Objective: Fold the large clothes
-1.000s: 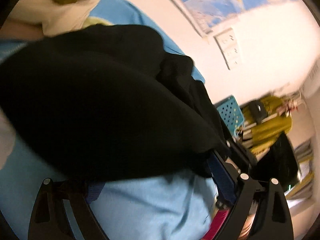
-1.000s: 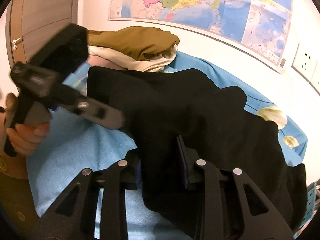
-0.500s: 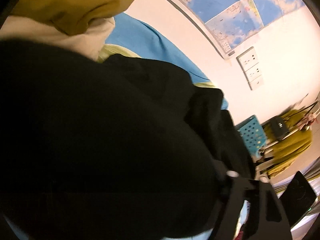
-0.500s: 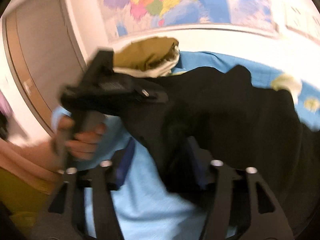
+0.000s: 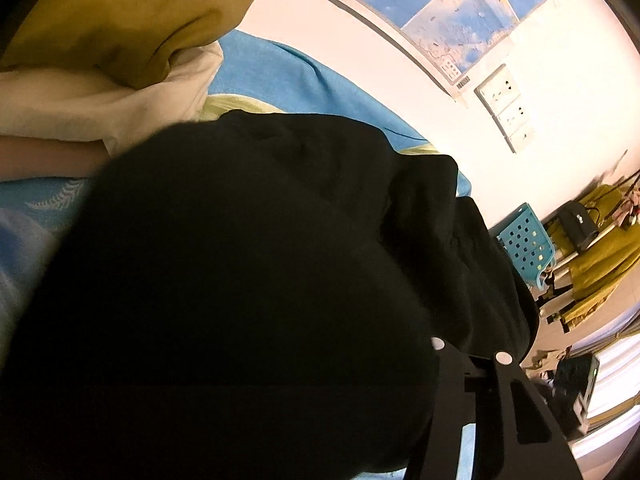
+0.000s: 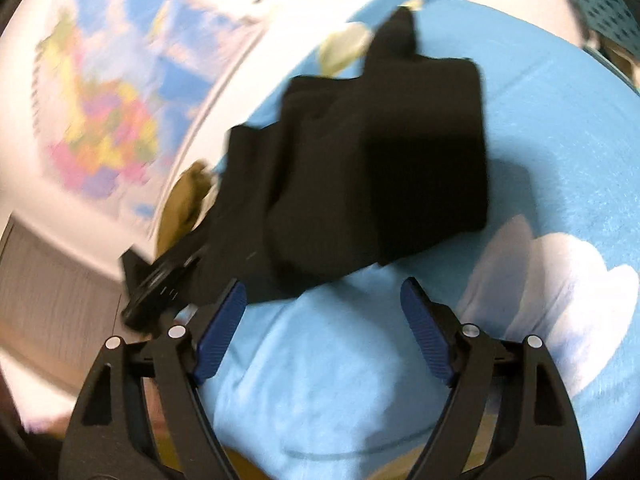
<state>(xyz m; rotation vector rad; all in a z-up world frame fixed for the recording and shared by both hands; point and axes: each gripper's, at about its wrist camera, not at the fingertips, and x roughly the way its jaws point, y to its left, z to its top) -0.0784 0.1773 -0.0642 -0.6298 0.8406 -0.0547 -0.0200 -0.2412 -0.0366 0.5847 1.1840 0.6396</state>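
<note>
My right tool (image 6: 322, 304) is spread wide, blue pads (image 6: 424, 330) bare, nothing between them; it hangs just short of the near edge of the black garment (image 6: 380, 184). That garment lies bunched in thick folds on the blue bed sheet (image 6: 560, 152), with a white cloud print (image 6: 560, 280) on the sheet just right of it.

Left tool (image 6: 160, 284): in the right wrist view it sits at the garment's left edge, touching the cloth. In the left wrist view the black garment (image 5: 240, 280) drapes over the tool and hides its tips; only one black finger frame (image 5: 500, 400) shows. Cannot tell whether it is pinching the cloth.

Behind the garment: an olive cloth (image 5: 120, 20) heaped on a cream cloth (image 5: 100, 104).

Writing: wall map (image 5: 452, 12) carries small print and a barcode-like strip at its corner, none legible. Beside it is a socket panel (image 5: 506, 108). A teal perforated basket (image 5: 526, 244) stands past the bed. Right view is motion-blurred; map there is unreadable.
</note>
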